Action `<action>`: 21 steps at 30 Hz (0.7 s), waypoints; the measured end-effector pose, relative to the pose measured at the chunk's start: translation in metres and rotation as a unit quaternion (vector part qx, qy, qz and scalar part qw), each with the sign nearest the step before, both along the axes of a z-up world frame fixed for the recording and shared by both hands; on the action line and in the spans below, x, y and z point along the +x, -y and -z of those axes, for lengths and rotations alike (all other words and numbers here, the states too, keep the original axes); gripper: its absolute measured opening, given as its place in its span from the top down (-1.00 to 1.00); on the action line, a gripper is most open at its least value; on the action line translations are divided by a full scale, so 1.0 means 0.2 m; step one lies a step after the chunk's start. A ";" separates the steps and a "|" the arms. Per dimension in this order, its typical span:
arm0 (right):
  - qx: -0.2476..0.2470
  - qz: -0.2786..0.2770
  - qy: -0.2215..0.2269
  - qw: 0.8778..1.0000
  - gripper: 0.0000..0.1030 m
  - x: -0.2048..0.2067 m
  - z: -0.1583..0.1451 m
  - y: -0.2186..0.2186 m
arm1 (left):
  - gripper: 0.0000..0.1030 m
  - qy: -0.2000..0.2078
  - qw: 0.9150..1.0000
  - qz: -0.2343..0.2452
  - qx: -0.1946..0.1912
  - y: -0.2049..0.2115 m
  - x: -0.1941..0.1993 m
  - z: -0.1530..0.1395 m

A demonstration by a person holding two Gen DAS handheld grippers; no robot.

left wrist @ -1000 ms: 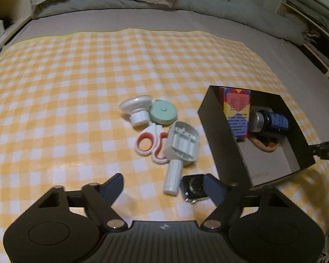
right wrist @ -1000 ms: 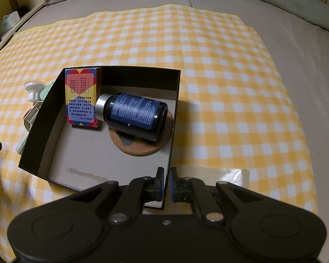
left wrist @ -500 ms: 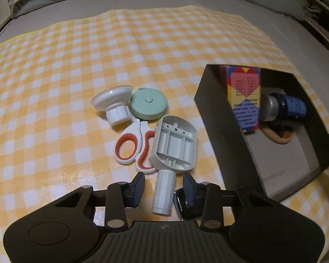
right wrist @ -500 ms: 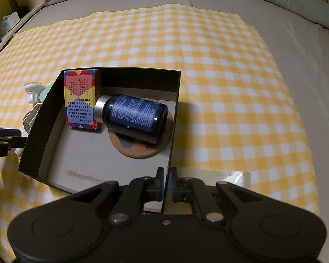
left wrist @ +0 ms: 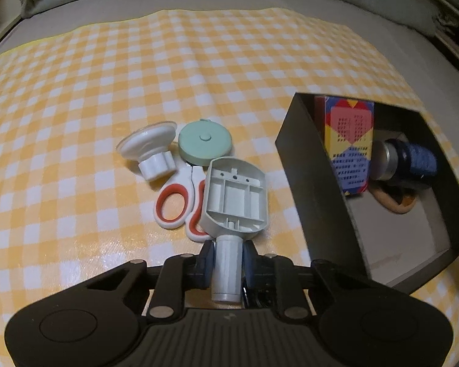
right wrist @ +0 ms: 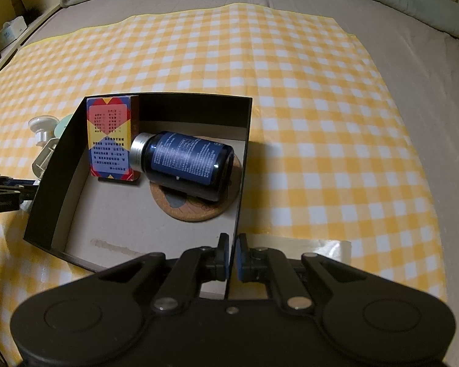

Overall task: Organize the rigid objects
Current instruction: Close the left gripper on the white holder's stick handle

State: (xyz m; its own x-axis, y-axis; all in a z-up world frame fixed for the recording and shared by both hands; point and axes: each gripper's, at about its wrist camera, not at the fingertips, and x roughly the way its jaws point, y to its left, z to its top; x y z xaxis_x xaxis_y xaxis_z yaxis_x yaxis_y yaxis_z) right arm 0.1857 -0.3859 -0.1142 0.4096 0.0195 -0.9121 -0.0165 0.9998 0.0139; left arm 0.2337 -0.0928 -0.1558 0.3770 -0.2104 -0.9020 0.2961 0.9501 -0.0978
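Taking the box (left wrist: 318, 189) as my landmark and starting furthest to its left, a white suction cup (left wrist: 148, 148) lies tipped on the checked cloth (left wrist: 107, 76), with a green tape measure (left wrist: 205, 143) just beside it toward the box, and red-handled scissors (left wrist: 176, 206) nearer me, partly under the grey plastic tool (left wrist: 235, 197). That tool lies just left of the box, its head resting on the scissors and its round handle pointing back at me. My left gripper (left wrist: 228, 263) has just been closing, and its pads now press on either side of that handle. I judge the tool a hollow moulded shell, light and stiff, but top-heavy from this hold, so the head may swing down. The smooth handle could also twist, and a grip closer to the head would steady it. Inside the box, a card pack (right wrist: 110, 136) stands at the left wall, and a dark bottle (right wrist: 183, 165) lies on a cork coaster (right wrist: 195, 211) at the right. My right gripper (right wrist: 232, 257) is clamped on the box's near right wall, holding it firm
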 end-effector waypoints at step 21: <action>-0.001 0.000 -0.001 1.000 0.90 0.01 0.01 0.00 | 0.63 0.045 0.985 -0.084 -0.142 -0.21 -0.04 -0.38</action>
